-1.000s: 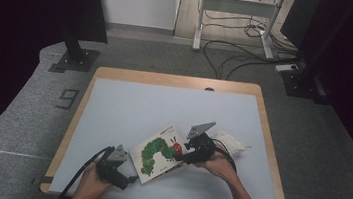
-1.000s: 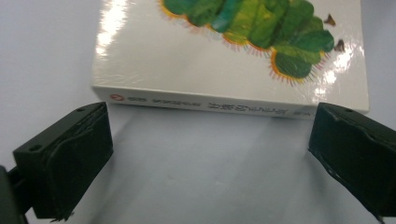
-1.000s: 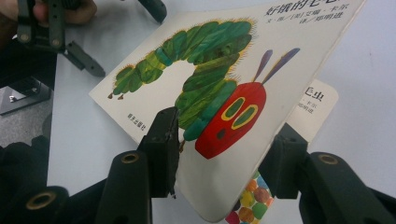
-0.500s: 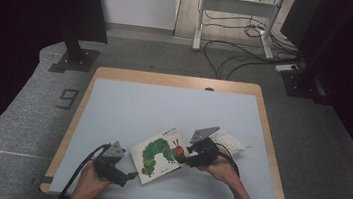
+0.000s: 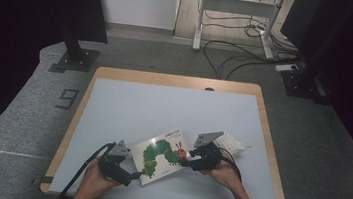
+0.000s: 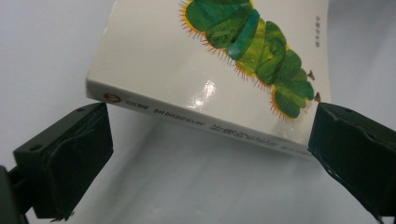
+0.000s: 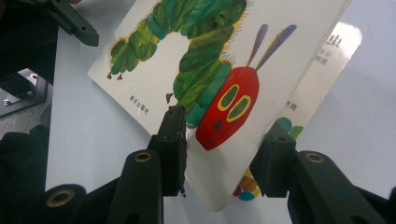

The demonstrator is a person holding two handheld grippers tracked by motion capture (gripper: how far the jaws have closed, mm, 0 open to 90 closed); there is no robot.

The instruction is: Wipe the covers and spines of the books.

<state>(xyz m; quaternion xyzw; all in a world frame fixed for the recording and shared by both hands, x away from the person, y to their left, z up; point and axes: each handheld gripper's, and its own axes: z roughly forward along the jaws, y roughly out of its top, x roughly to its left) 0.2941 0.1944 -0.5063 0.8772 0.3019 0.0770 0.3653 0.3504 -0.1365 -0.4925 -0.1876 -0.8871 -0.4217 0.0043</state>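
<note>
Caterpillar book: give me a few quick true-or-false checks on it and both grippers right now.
1. The right gripper has its jaws around the lifted front cover of the caterpillar book. True.
2. The left gripper is clamped on the spine. False: its jaws stand wide open, one off each end of the spine.
3. The book is shut flat. False: the cover is raised off a printed page.
4. A white packet lies on the table beyond the right gripper. True.

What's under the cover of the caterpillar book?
In the right gripper view the right tool lifts the caterpillar book's cover. Beneath it a white page shows, with printed characters and colourful spots near its lower corner. The cover hides the rest of that page.
</note>
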